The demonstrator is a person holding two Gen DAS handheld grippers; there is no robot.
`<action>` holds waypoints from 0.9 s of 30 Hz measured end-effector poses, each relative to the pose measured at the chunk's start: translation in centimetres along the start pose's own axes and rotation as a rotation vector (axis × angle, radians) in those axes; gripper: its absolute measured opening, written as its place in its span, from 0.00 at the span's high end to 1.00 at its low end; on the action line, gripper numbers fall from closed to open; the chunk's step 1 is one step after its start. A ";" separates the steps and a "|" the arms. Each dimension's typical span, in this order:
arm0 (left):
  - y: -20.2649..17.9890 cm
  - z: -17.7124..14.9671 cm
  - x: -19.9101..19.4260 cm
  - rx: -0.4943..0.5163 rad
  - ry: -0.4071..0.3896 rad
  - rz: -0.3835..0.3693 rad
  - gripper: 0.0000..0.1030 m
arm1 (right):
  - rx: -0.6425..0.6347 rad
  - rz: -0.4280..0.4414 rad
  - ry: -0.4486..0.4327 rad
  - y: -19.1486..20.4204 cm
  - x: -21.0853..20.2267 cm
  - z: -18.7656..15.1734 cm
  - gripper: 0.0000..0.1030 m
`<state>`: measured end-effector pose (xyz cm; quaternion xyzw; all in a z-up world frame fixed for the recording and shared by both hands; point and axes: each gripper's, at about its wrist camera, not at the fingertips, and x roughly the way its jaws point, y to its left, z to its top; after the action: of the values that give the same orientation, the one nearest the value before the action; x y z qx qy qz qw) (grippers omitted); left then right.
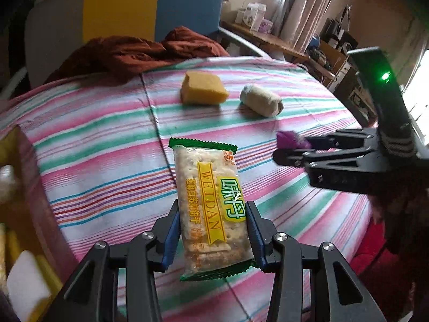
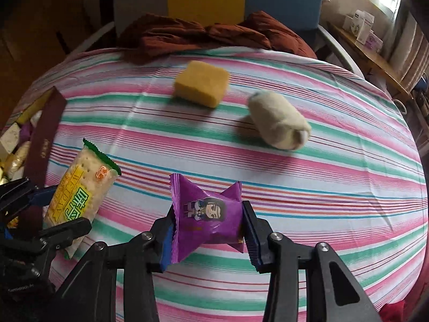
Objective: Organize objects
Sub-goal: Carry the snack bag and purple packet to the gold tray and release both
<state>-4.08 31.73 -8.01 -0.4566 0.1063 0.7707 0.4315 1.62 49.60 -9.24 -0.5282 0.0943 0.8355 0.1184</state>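
While both packets hang clear of the striped bedsheet (image 2: pixel 295 161), each one depends on a fairly thin hold. The left gripper (image 1: pixel 213 232) is clamped on the lower half of a cracker packet (image 1: pixel 211 212), with the green-edged top of the pack sticking out unsupported. The right gripper (image 2: pixel 207 228) pinches a purple candy packet (image 2: pixel 206 212) by its sides, and the crimped ends flare out past the pads.

The cracker pack looks stiff but brittle — a harder squeeze could snap the crackers inside, while a looser one might let the glossy film slide down. The purple wrapper looks soft and puffy, so it could twist or squirt out under a quick swing.

A dark red box (image 2: pixel 44 139), already holding other wrapped items, sits at the left edge of the bed and seems the likely destination. The two grippers are close together on that side, so they could collide — or the long packet could catch the box wall. Further off, a yellow sponge block (image 2: pixel 201 86) and a rolled beige sock (image 2: pixel 278 120) lie untouched, well apart from both grippers.
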 end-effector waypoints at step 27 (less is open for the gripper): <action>17.2 -9.2 -20.3 -0.400 -0.295 0.242 0.55 | -0.153 0.393 -0.167 21.1 -6.0 -0.4 0.58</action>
<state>-7.30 4.72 -0.99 -0.3996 -0.0582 0.8804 0.2486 -1.86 28.76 -3.28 -0.4360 0.1215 0.8881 -0.0796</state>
